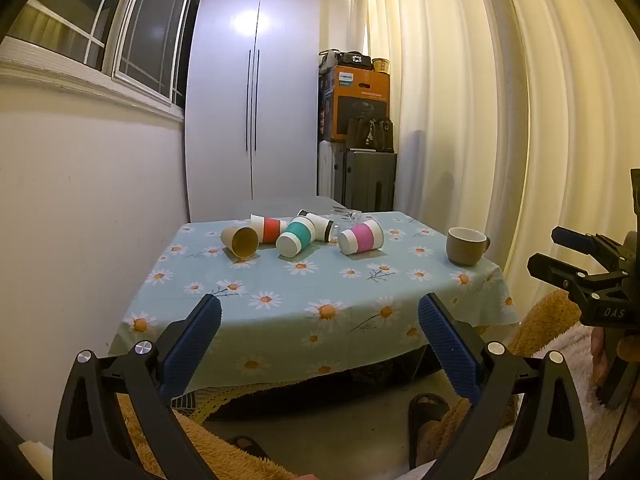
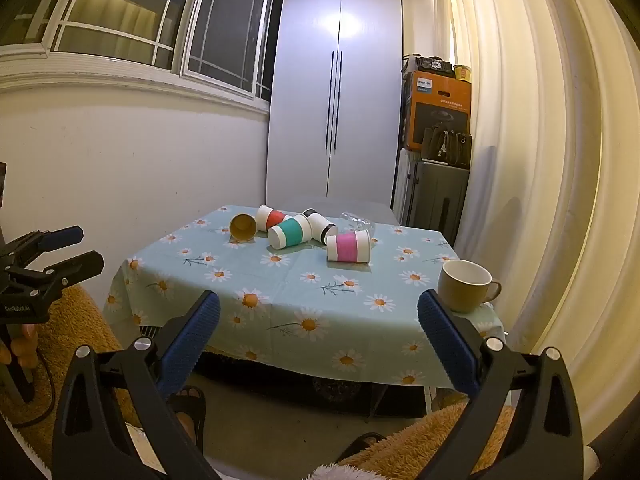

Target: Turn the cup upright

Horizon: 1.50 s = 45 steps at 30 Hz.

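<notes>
Clearly both grippers are hovering short of the bench with jaws spread wide and nothing between them: the left gripper (image 1: 319, 344) and the right gripper (image 2: 319, 342) are each framing the near edge of the daisy-print cloth (image 2: 280, 280). Beyond the jaws, the bench (image 1: 280, 364) is carrying a cluster of cups lying on their sides toward its far end. Taking the pink-banded cup (image 1: 361, 237) as the landmark: the teal-banded cup (image 1: 295, 237) is lying just to its left, mouth tilted toward the camera; behind the teal one a black-banded cup (image 1: 318, 222) is resting against it; further left the red-banded cup (image 1: 267, 229) is lying next to the plain brown paper cup (image 1: 240, 241), whose open mouth is facing forward. Just behind the pink cup a clear glass (image 2: 359, 222) is lying on its side. Well to the right of the pink cup, an olive mug (image 1: 466, 246) is standing upright near the bench's right edge.
</notes>
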Available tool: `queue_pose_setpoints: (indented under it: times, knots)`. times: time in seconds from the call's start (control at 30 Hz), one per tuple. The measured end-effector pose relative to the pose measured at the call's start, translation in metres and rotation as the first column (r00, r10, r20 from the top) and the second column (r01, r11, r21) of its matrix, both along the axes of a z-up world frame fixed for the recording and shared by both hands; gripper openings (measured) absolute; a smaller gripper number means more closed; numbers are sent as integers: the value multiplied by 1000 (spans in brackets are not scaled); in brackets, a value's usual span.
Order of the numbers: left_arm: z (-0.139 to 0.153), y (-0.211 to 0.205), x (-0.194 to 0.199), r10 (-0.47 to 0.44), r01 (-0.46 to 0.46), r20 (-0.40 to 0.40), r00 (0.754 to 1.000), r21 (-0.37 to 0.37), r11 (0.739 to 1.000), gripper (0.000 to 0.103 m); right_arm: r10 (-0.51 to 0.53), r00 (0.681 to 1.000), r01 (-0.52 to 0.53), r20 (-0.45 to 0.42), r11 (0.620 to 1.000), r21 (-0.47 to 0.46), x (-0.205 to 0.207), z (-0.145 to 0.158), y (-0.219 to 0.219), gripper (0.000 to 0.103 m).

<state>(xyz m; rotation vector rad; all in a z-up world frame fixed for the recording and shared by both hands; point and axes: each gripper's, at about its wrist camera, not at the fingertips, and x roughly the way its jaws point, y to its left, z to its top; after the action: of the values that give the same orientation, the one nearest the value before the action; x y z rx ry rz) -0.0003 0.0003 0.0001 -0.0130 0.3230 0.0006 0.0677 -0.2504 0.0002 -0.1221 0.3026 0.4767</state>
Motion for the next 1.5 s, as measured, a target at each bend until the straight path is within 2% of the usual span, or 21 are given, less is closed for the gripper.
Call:
queue_pose_setpoints:
  times: [1.5]
  knots:
    - [-7,-6,2,-1,1,-15,1000,6,1000,96,0,1000,0,-3,1000,0,0,-2,2,98]
